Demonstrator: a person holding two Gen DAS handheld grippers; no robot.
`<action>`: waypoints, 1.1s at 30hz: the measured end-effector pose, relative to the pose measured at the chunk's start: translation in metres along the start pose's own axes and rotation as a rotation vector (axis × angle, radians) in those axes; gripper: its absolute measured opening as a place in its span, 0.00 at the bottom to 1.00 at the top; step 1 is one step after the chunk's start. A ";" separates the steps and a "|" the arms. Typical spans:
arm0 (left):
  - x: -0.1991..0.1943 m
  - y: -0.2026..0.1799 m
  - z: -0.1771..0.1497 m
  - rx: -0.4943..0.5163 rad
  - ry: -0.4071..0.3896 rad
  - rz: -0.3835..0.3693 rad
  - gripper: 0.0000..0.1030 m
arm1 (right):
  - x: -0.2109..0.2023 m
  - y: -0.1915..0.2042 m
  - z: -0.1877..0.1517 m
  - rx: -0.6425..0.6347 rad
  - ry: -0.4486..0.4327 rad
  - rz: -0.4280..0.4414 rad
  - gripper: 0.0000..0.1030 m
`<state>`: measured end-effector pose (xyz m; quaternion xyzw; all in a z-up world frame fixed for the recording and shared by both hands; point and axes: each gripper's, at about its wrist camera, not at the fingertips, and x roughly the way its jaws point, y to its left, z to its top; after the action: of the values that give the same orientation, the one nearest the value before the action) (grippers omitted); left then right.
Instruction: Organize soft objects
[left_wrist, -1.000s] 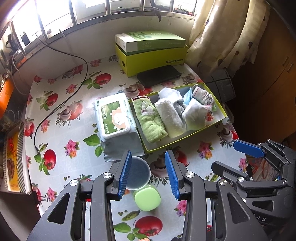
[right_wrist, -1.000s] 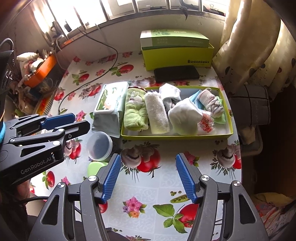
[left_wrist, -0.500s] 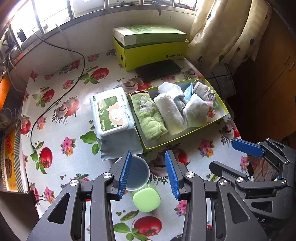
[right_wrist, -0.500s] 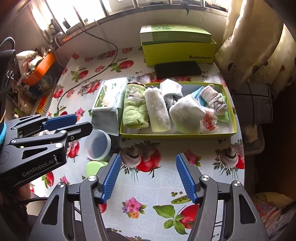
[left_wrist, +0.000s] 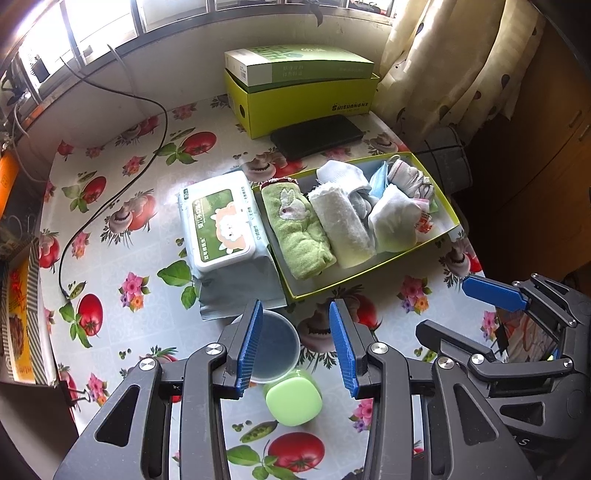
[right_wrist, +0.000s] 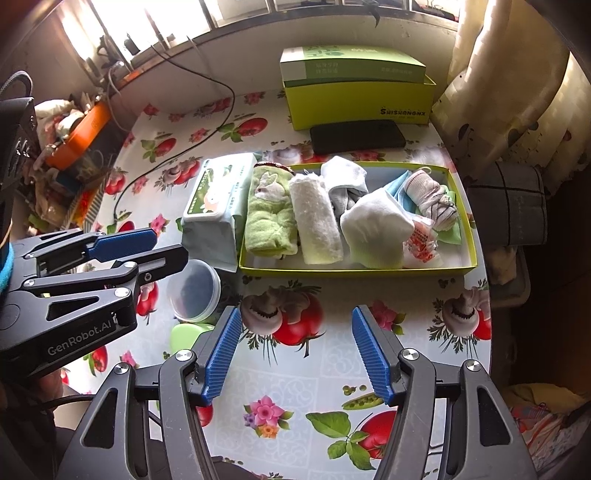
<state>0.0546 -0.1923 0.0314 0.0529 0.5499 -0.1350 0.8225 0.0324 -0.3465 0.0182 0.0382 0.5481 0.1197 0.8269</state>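
Note:
A shallow yellow-green tray (right_wrist: 354, 271) (left_wrist: 369, 275) holds a rolled green rabbit towel (right_wrist: 271, 212) (left_wrist: 297, 227), a rolled white towel (right_wrist: 316, 219) (left_wrist: 345, 225), white socks (right_wrist: 375, 229) (left_wrist: 395, 219), a striped sock bundle (right_wrist: 432, 199) and a blue mask (left_wrist: 378, 181). My left gripper (left_wrist: 295, 345) (right_wrist: 147, 245) is open and empty, held above the table in front of the tray's left end. My right gripper (right_wrist: 297, 350) (left_wrist: 480, 306) is open and empty, in front of the tray's middle.
A wet-wipes pack (left_wrist: 221, 225) (right_wrist: 218, 195) lies left of the tray. A round lidded tub (left_wrist: 275, 345) (right_wrist: 194, 290) and a green case (left_wrist: 293, 397) sit near the left gripper. A yellow-green box (right_wrist: 360, 98), a black flat case (right_wrist: 356, 136) and a cable (left_wrist: 110, 199) lie behind.
Both grippers have drawn back and up a little from the tray. Both stay open and empty; nothing on the table has moved.

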 end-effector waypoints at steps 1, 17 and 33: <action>-0.001 0.000 0.000 0.000 0.000 -0.001 0.38 | 0.000 0.000 0.000 0.000 0.000 -0.001 0.61; 0.008 0.004 -0.001 0.000 0.022 -0.005 0.38 | 0.008 0.002 0.000 -0.001 0.014 0.000 0.61; 0.013 0.004 0.001 0.001 0.034 -0.013 0.38 | 0.011 0.002 0.001 -0.003 0.018 0.002 0.61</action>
<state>0.0612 -0.1907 0.0201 0.0518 0.5643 -0.1397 0.8120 0.0372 -0.3415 0.0092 0.0363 0.5551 0.1216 0.8220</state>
